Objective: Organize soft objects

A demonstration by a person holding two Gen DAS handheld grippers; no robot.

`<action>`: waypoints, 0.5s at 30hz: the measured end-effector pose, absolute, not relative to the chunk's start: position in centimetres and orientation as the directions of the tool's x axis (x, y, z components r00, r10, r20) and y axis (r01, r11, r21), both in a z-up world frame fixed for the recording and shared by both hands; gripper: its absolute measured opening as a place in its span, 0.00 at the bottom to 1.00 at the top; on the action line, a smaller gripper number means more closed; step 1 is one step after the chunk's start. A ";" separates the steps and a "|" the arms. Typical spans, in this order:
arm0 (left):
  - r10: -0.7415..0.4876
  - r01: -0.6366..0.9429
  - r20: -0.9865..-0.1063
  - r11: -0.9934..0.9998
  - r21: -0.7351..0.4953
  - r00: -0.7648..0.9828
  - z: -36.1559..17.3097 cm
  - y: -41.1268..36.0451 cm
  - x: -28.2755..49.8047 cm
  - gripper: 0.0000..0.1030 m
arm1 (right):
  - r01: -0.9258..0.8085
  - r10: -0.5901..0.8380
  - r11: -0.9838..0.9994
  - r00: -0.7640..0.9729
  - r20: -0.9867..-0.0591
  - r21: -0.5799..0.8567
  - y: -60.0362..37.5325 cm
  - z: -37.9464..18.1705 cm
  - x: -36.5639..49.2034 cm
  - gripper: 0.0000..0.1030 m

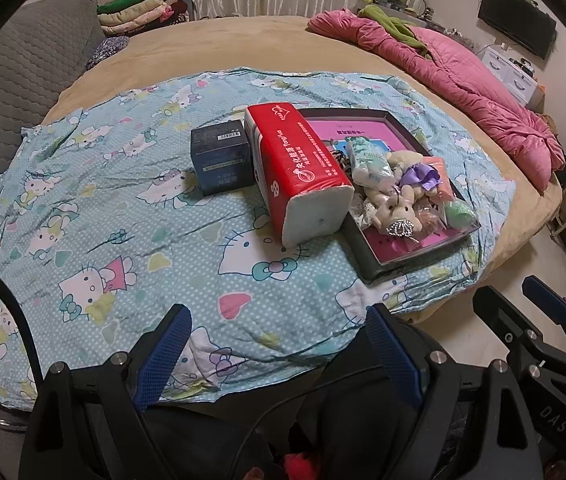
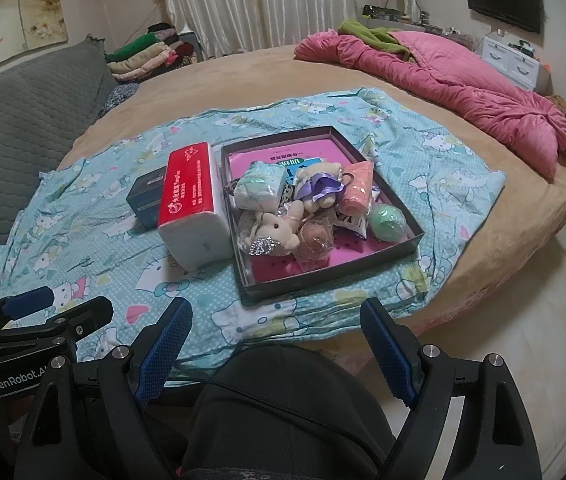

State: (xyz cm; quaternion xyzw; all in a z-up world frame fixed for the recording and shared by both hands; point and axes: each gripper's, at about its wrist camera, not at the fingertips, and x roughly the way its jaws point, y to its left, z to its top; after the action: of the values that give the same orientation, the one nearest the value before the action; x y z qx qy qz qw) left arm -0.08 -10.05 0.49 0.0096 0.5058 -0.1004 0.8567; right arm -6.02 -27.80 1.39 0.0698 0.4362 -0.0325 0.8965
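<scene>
Across the middle of both views, a dark shallow box [image 2: 411, 242] sits on a cartoon-print sheet [image 1: 103, 208] spread over the bed [image 1: 283, 44]. Heaped inside the box lie soft toys [image 2: 273, 230], a wrapped white-green pack [image 2: 261, 190], a peach roll [image 2: 357, 194] and a green ball [image 2: 387, 222]. Touching the box's left wall lies a red tissue pack [image 2: 191, 196], with a dark blue carton [image 1: 223, 158] just left of it. At the bottom of each frame, the left claw [image 1: 279, 354] and right claw [image 2: 277, 348] gape wide and grasp nothing, well short of the box.
</scene>
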 end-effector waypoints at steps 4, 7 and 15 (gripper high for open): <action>-0.163 0.181 -0.868 0.980 -0.086 0.469 0.5 -10.1 -0.1 0.86 | 0.121 0.001 0.988 0.618 -0.786 0.096 -27.8 1.4 -6.1 0.84; -0.163 0.182 -0.869 0.980 -0.086 0.468 0.5 -10.1 -0.1 0.86 | 0.122 0.000 0.988 0.619 -0.786 0.096 -27.8 1.5 -6.1 0.84; -0.158 0.174 -0.868 0.981 -0.084 0.470 0.5 -10.0 -0.2 0.86 | 0.124 0.001 0.987 0.616 -0.788 0.099 -28.0 1.5 -6.1 0.84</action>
State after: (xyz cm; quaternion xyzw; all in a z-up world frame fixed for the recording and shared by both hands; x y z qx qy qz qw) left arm -0.18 -9.99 0.49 0.0079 0.5056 -0.0968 0.8573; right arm -6.12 -28.00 1.54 0.0718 0.4367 -0.0344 0.8961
